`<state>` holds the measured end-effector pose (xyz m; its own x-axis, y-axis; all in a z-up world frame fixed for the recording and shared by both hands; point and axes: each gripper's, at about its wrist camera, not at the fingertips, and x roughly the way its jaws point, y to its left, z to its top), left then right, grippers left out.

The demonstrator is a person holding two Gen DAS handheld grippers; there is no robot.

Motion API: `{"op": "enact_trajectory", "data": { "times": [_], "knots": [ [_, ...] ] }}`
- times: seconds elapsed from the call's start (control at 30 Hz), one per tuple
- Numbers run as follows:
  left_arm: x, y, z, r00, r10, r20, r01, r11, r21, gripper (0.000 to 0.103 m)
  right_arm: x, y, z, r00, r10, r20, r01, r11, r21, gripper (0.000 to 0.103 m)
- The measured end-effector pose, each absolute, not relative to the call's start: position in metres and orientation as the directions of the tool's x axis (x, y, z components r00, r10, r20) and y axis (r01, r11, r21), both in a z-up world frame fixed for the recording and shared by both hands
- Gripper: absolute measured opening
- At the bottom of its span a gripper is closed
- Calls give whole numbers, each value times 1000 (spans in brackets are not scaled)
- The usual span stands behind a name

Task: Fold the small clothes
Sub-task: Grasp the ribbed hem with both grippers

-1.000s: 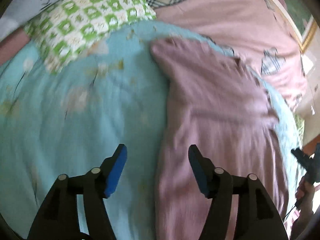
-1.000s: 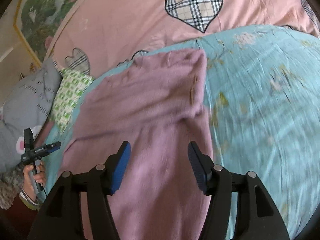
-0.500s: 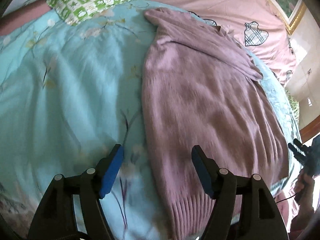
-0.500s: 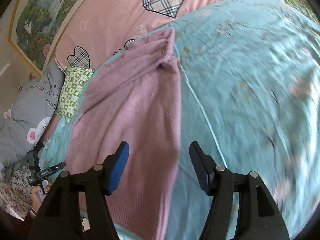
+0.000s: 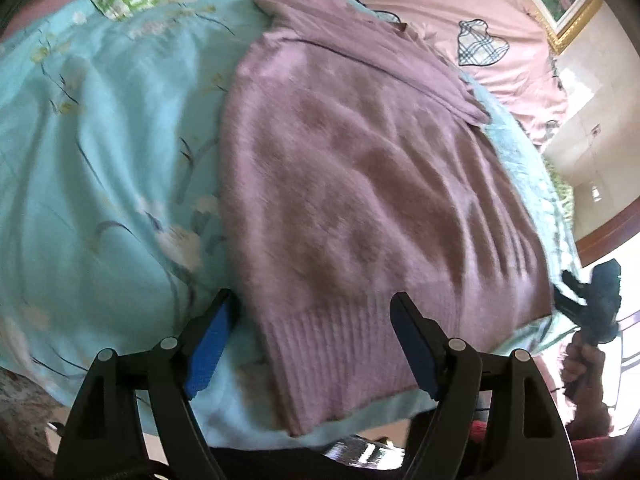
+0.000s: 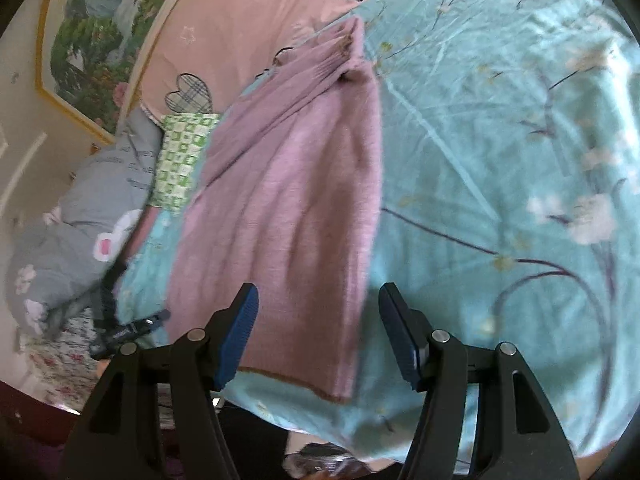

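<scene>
A mauve knit sweater (image 5: 360, 184) lies flat on a turquoise floral blanket (image 5: 100, 160), its sleeves folded across the top and its ribbed hem near me. My left gripper (image 5: 312, 340) is open and empty, its jaws over the hem's left corner. In the right wrist view the sweater (image 6: 288, 200) runs away from me. My right gripper (image 6: 318, 334) is open and empty over the hem's right corner. Each gripper shows at the edge of the other's view, the right (image 5: 592, 300) and the left (image 6: 120, 328).
A green checked pillow (image 6: 180, 156) and a grey printed pillow (image 6: 80, 232) lie beyond the sweater's left side. A pink sheet with plaid hearts (image 6: 280, 12) covers the far bed. The blanket's front edge (image 5: 360, 424) hangs just below the hem.
Both grippers have drawn back from the sweater's upper part to its hem, staying open. The sweater has not visibly moved.
</scene>
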<state>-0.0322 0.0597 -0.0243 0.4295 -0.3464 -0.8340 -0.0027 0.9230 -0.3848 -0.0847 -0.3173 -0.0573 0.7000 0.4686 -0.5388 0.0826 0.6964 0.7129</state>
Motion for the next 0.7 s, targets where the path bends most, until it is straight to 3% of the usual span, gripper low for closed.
{"op": "enact_trajectory", "data": {
  "times": [0.13,0.17,0.2,0.27,0.3,0.37,0.47,0.7],
  "knots": [
    [-33,58,-27,428,-395,-813,-28,893,-449,77,-71,-308,-62,697,496,-518,58,681,730,63],
    [-33,60,-27,425,-420,-802,-30,879,-476,72,-69,-307,-62,695,502,-515,54,677,734,60],
    [-33,60,-27,423,-434,-796,-30,871,-490,61,-67,-306,-62,690,510,-513,51,673,738,57],
    [-33,65,-30,410,-449,-794,-40,861,-508,40,-65,-306,-65,677,525,-516,53,665,745,36],
    [-33,69,-31,409,-446,-796,-47,861,-507,30,-64,-307,-68,667,530,-524,58,664,745,32],
    [-35,77,-34,410,-460,-788,-62,847,-527,24,-63,-306,-74,651,529,-544,74,669,740,17],
    [-36,79,-35,414,-480,-774,-57,834,-548,8,-65,-306,-77,653,526,-545,77,670,738,10],
    [-58,78,-19,461,-478,-747,48,855,-517,5,-101,-325,-69,660,518,-544,66,682,728,6]
  ]
}}
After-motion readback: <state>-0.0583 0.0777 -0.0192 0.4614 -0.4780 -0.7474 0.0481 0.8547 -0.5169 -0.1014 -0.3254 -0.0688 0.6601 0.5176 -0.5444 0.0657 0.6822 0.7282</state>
